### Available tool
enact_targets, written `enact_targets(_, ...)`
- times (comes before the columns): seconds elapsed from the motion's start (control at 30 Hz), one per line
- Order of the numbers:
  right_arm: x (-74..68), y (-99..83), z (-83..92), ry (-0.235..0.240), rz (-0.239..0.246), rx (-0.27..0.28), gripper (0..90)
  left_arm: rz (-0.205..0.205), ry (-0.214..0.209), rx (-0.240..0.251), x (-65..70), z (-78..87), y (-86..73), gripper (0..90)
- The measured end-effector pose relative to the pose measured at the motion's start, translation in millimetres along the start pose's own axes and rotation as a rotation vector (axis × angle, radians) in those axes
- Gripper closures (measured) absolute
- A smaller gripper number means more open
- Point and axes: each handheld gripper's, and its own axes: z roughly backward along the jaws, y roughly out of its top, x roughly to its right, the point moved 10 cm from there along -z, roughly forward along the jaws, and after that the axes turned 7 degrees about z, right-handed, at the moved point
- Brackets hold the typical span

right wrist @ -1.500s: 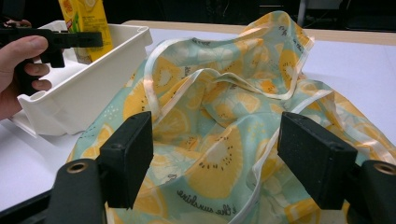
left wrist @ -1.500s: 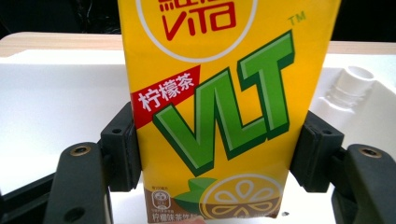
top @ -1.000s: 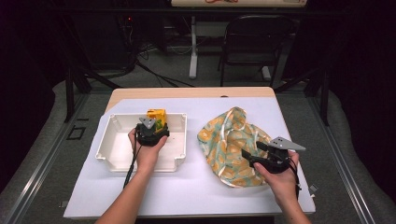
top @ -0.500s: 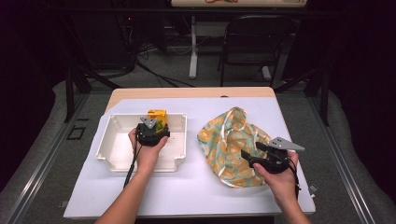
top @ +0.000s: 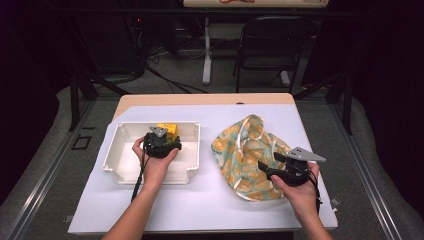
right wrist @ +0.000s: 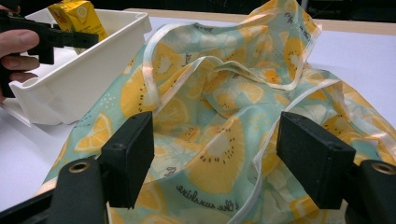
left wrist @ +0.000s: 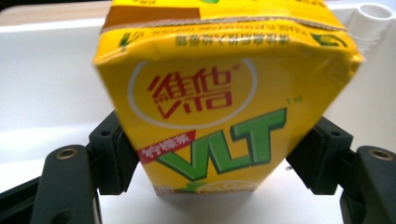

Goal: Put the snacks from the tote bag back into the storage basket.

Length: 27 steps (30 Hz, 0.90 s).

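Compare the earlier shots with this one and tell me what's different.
Very little. The left claw, over the white plastic tray, has just been opening its jaws, with the yellow drink carton standing between them; the right-hand jaw already shows a gap. The right claw rests open at the near edge of the lemon-print fabric bag, as before. Tray, bag and carton sit unmoved.

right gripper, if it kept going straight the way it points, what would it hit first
Most likely the fruit-print cloth bag: the right gripper has open jaws aimed into its crumpled folds, just ahead. The white bin sits off to the side, out of that line.
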Motion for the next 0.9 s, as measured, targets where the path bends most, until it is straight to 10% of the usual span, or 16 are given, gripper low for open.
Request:
enact_targets(0.23, 3.2, -0.3, 2.5, -0.004, -0.003, 0.004, 27.1, -0.042, -0.032, -0.006, -1.9, 25.8, -14.5, 21.1)
enact_targets(0.47, 1.4, -0.2, 0.9, -0.001, -0.001, -0.002, 27.1, -0.048, -0.085, -0.039, -1.8, 32.6, -26.2, 66.4)
enact_targets(0.9, 2.4, -2.6, -0.6, 0.003, -0.005, -0.004, 27.3, 0.018, -0.118, -0.137, 2.5, 10.5, -20.7, 77.1)
